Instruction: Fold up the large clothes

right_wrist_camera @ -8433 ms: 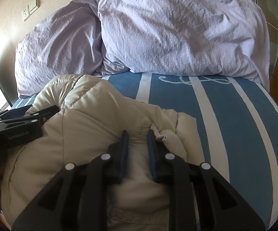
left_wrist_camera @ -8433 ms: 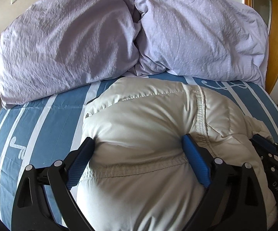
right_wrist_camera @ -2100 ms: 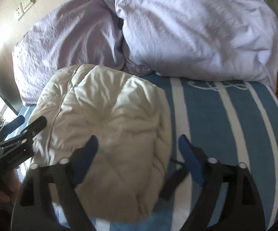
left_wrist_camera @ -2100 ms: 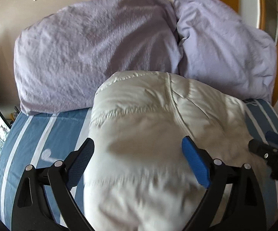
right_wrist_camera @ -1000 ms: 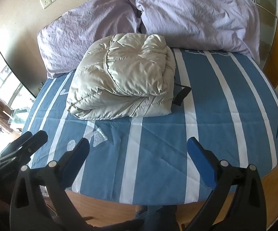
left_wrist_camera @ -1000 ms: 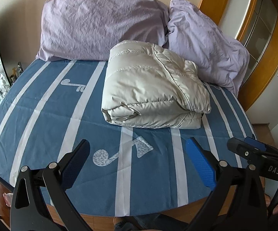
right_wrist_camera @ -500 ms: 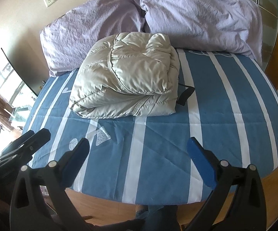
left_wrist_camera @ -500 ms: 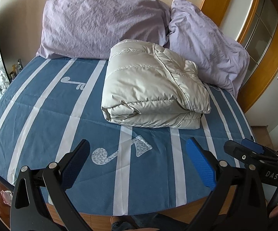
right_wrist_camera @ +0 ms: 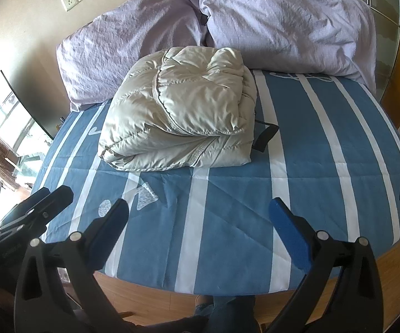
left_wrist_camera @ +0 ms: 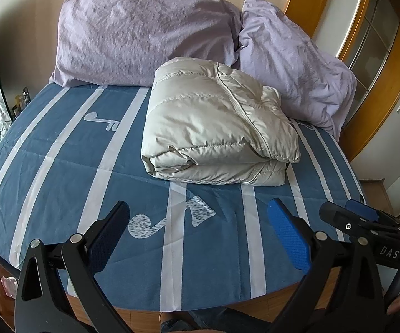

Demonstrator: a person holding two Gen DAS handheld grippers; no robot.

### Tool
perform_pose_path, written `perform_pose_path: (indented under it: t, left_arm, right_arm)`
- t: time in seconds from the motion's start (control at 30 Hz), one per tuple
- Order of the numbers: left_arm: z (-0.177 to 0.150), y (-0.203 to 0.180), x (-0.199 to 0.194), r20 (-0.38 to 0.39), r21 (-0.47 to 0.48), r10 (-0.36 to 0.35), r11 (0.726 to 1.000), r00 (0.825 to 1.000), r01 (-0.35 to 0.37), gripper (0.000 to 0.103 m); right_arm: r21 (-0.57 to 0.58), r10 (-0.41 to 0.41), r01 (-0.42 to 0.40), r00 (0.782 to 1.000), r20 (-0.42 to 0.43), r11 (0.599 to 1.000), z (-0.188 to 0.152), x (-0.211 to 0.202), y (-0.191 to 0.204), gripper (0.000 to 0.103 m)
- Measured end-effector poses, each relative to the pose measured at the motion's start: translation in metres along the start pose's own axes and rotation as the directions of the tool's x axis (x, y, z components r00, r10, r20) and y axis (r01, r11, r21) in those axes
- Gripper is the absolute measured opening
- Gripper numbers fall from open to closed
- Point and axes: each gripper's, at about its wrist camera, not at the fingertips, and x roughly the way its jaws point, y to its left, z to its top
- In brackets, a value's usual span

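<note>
Left wrist view: the folded jacket (left_wrist_camera: 216, 127) lies on the striped bed (left_wrist_camera: 61, 149), touching two lilac pillows (left_wrist_camera: 144, 36) behind it — nothing blocks it. The left gripper (left_wrist_camera: 198, 224) hangs wide open, empty, over the bed's near edge. Right wrist view: the right gripper (right_wrist_camera: 198, 222) is likewise spread and empty; a black strap (right_wrist_camera: 266, 136) pokes out beside the jacket (right_wrist_camera: 183, 116).

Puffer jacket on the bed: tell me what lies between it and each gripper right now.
Nothing visible does. Only bare striped bedsheet lies between the left gripper and the folded puffer jacket, and between the right gripper and it. A black strap pokes out beside the jacket, clear of both paths.
</note>
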Motion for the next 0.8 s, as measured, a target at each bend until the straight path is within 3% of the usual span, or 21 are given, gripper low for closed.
perform_pose_path:
  t: [0.8]
  left_arm:
    - [0.0013, -0.0029, 0.0021, -0.004, 0.001, -0.001, 1.000, 1.000, 0.001, 0.101]
  right_arm:
    - [0.003, 0.001, -0.001, 1.000, -0.007, 1.000, 0.0009, 0.0024, -0.0015, 0.101]
